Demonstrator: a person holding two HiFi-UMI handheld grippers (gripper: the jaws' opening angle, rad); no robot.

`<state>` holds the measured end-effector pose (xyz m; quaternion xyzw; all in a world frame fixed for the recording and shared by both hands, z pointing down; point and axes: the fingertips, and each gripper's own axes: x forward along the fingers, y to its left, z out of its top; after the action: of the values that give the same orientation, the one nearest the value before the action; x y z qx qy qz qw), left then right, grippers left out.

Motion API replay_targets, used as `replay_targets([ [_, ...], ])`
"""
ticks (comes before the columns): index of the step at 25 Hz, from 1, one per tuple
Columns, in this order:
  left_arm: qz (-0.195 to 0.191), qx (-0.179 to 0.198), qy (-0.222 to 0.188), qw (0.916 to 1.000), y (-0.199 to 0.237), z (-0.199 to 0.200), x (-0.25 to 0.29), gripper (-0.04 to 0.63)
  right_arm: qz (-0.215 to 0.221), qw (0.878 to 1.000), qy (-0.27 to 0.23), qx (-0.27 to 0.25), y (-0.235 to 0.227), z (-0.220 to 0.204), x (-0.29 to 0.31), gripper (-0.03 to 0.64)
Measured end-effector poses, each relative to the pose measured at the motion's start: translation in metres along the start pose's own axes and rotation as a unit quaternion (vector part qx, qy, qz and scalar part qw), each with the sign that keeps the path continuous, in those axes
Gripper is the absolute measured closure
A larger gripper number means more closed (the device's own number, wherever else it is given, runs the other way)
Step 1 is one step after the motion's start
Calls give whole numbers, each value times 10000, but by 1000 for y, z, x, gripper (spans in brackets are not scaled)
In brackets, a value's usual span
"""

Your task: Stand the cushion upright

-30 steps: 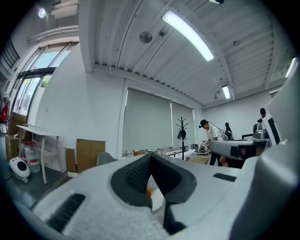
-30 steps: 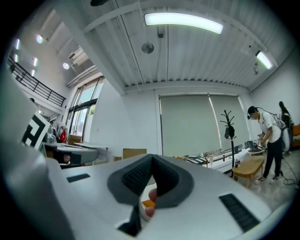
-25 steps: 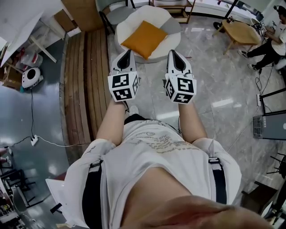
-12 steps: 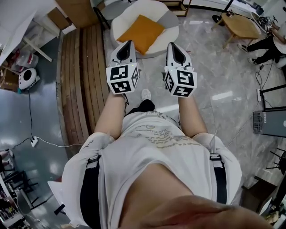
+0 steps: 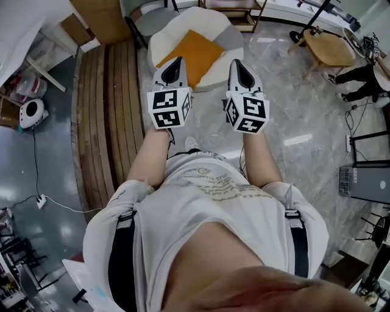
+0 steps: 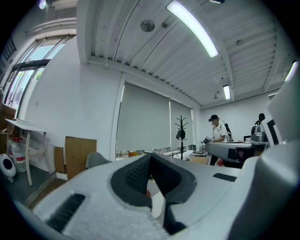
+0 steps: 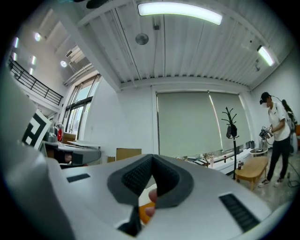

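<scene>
An orange square cushion (image 5: 196, 52) lies flat on a round white and grey seat (image 5: 159, 42) ahead of me in the head view. My left gripper (image 5: 176, 61) is held level with its tip over the cushion's near left edge, jaws shut and empty. To its right, my right gripper (image 5: 235, 63) is held the same way, its tip over the seat's near right rim, also shut on nothing. In the left gripper view the left gripper (image 6: 151, 157) shows its dark pads meeting. In the right gripper view the right gripper (image 7: 152, 160) is shut too, with a sliver of the orange cushion (image 7: 142, 214) below it.
A slatted wooden platform (image 5: 109, 122) runs along the left of the seat. A grey chair (image 5: 149, 15) and cardboard (image 5: 100, 18) stand behind it. A low wooden table (image 5: 329, 49) and a seated person (image 5: 359, 73) are at the upper right. A coat stand (image 6: 181, 136) stands by the far wall.
Both grippers have moved forward together toward the seat. Their tips, which were short of the cushion, now reach over its near edge. Both stayed shut.
</scene>
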<state>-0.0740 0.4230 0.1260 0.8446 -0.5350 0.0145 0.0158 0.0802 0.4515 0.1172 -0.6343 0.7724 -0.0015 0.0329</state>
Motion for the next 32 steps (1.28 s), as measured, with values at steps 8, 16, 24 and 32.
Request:
replay_targets([
  [8, -50, -31, 133, 9999, 28, -3, 64, 581, -45, 10000, 79, 26, -14, -5, 68, 591],
  [16, -98, -140, 156, 9997, 65, -7, 117, 581, -25, 9999, 128, -52, -14, -11, 133, 591],
  [24, -188, -240, 265, 9992, 87, -13, 142, 581, -47, 9996, 272, -41, -9, -24, 171, 591],
  [32, -13, -325, 415, 9986, 114, -31, 149, 581, 91, 9991, 423, -31, 4, -40, 195, 591],
])
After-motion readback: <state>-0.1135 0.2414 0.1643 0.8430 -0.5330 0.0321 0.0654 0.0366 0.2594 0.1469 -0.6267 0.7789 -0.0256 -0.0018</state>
